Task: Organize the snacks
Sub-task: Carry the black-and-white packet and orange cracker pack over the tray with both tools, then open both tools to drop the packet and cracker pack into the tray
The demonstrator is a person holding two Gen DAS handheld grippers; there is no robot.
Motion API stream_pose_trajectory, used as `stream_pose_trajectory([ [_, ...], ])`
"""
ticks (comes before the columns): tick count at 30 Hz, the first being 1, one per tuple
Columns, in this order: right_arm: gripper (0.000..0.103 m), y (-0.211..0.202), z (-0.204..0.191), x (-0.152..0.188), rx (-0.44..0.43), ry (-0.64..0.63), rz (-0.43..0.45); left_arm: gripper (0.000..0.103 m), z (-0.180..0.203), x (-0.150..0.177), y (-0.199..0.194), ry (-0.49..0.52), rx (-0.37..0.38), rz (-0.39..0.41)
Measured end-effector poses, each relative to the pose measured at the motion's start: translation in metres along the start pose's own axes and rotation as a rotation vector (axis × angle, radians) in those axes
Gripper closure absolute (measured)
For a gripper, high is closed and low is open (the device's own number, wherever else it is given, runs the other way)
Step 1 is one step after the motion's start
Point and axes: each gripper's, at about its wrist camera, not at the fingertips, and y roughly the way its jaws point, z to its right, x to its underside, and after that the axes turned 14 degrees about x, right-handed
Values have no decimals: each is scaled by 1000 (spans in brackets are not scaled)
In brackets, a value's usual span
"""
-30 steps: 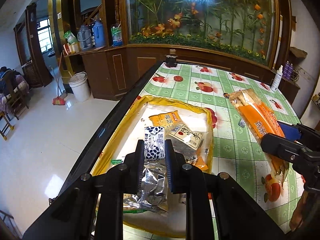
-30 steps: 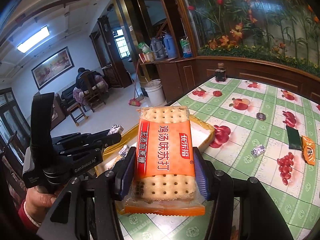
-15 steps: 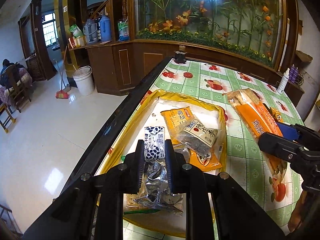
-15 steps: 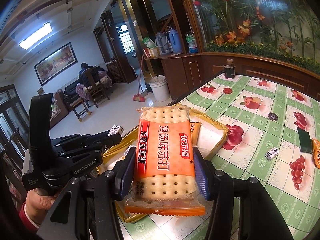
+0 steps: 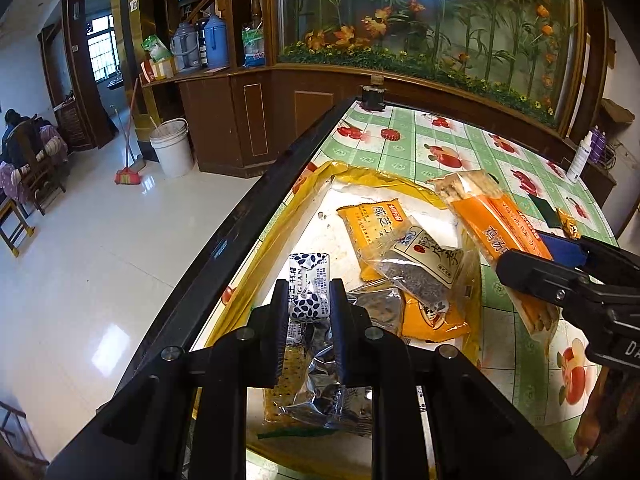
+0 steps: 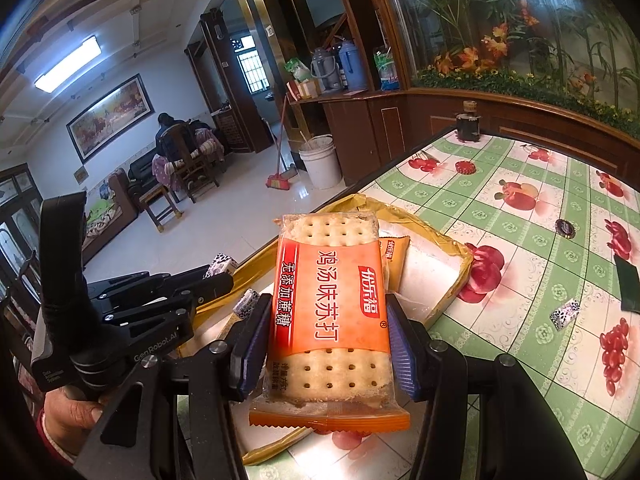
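My left gripper (image 5: 309, 300) is shut on a small white packet with a dark leaf print (image 5: 308, 284), held above the yellow-rimmed tray (image 5: 280, 220). The tray holds an orange snack bag (image 5: 376, 228), a clear bag of dark tea-like bits (image 5: 420, 268) and silver wrappers (image 5: 320, 392). My right gripper (image 6: 326, 344) is shut on an orange cracker pack (image 6: 330, 300), held above the tray's right edge; it also shows in the left wrist view (image 5: 500, 232). The left gripper appears at left in the right wrist view (image 6: 216, 276).
The table has a green fruit-print cloth (image 6: 520, 240) and a dark left edge (image 5: 240, 232). A small leaf-print packet (image 6: 564, 314), a bottle cap (image 6: 565, 227), a dark green packet (image 6: 628, 290) and a dark jar (image 6: 468, 124) lie on it. A wooden cabinet stands behind.
Both grippers have drawn back and risen slightly while holding their packets; the tray and its bags now sit lower and nearer in both views.
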Motion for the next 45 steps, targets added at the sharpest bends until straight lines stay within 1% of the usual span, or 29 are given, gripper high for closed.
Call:
stream_pose_trajectory([
  [14, 49, 51, 9, -9, -8, 18, -61, 86, -11, 3, 25, -22, -12, -61],
  [21, 49, 76, 6, -17, -10, 11, -76, 86, -13, 1, 33, -33, -15, -79],
  [27, 49, 91, 8, -28, -1, 18, -83, 86, -13, -7, 40, -57, -11, -83],
  [31, 46, 99, 9, -32, 5, 25, -95, 83, -18, -14, 52, -104, -2, -120],
  [32, 46, 99, 10, -33, 5, 30, -92, 79, -19, -14, 53, -116, 4, -125],
  [33, 46, 97, 10, -33, 1, 35, -88, 66, -18, -15, 53, -117, 0, -124],
  [34, 46, 95, 11, -33, -1, 35, -84, 57, -17, -15, 52, -114, -10, -122],
  [35, 46, 92, 11, -33, 0, 33, -79, 39, -15, -15, 50, -107, -23, -118],
  [36, 45, 90, 11, -33, 5, 32, -74, 32, -13, -15, 48, -99, -29, -106],
  [39, 44, 79, 16, -31, 4, 44, -60, 32, -6, -17, 38, -67, -47, -71],
  [45, 44, 55, 27, -25, 23, 71, -40, 32, 4, -19, 27, -46, -39, -51],
])
